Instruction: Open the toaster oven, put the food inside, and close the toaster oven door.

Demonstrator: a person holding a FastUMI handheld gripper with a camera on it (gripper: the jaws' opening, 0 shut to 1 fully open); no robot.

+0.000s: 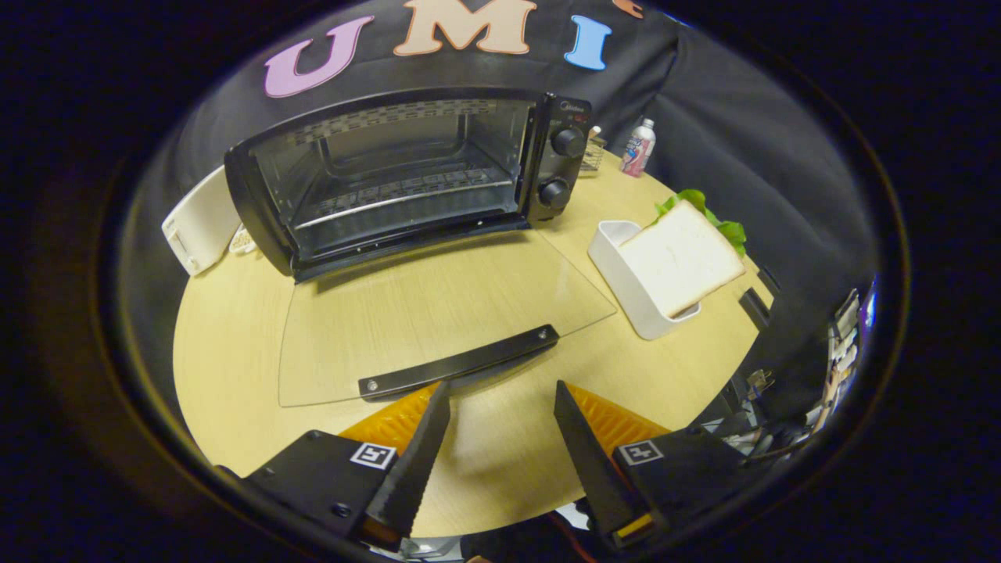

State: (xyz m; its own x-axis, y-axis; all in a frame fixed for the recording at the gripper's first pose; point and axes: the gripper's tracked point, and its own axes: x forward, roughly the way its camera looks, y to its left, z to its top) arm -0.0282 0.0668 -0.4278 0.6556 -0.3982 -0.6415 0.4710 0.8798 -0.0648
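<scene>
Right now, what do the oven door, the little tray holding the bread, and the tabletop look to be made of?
Oven door: clear glass, since the table's grain shows through it, with a dark, probably plastic or metal handle. Tray: smooth white, likely plastic or ceramic. Table: pale wood-grain surface, perhaps laminate. The gripper is open, its fingers just short of the handle.

The slice of bread [679, 258] covered most of the white tray [626, 281] and nearly all of the lettuce [715, 215] behind it. The toaster oven [407, 180] hid the far ends of a white appliance [199, 220] and a wire rack [593, 152]. The small bottle's [639, 147] label was too small to tell. Clutter [829, 383] past the table [227, 352] edge was blurred. The gripper [500, 399] bases were cut off below, with the fingers spread apart and nothing between them.
</scene>
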